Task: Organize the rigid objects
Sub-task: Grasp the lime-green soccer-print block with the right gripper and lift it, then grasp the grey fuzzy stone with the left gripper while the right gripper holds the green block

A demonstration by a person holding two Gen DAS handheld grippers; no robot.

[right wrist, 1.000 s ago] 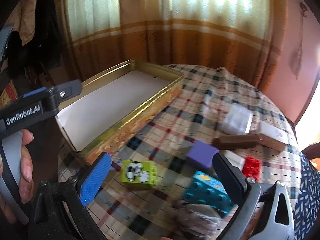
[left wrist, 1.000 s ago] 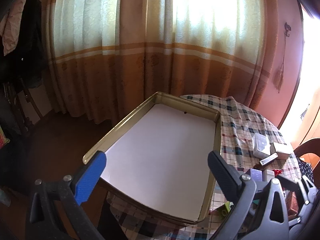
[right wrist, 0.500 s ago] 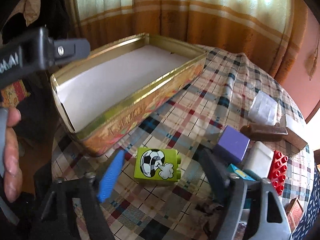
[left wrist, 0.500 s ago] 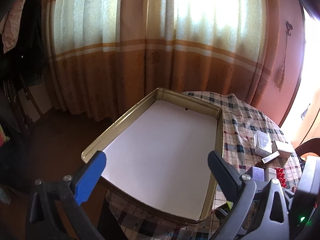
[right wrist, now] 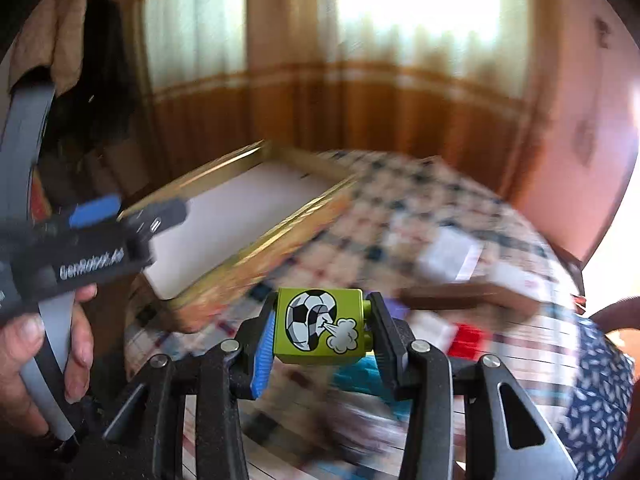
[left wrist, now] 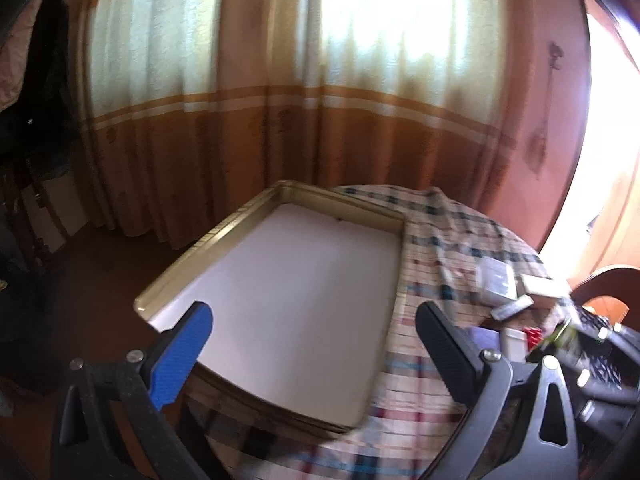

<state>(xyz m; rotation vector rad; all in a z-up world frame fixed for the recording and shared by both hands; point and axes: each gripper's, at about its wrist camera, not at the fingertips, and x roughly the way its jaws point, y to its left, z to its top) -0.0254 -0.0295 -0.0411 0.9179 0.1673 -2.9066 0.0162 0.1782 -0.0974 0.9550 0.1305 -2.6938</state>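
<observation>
My right gripper (right wrist: 323, 312) holds a lime-green toy brick (right wrist: 320, 326) with a football picture. Its jaws are closing, both pads press on the brick's sides, and the brick hangs above the checked tablecloth (right wrist: 400, 208). To the left lies the open gold tin (right wrist: 248, 256), lined with white paper and with nothing in it. My left gripper (left wrist: 315, 312) stands open over the near edge of that tin (left wrist: 224, 232), nothing between its fingers. The right wrist view shows it at the left too, as the left gripper (right wrist: 100, 240) held by a person's hand (right wrist: 24, 360).
Loose pieces lie on the right of the cloth: a red brick (right wrist: 468, 338), a teal brick (right wrist: 356, 376), a brown bar (right wrist: 460, 296), a purple block (left wrist: 484, 334) and white boxes (left wrist: 496, 280). A chair back (left wrist: 608, 280) stands at the far right, curtains behind.
My right gripper went from wide open to shut on the green brick and lifted it off the cloth. The left gripper drew back a little from the tin, still open.
</observation>
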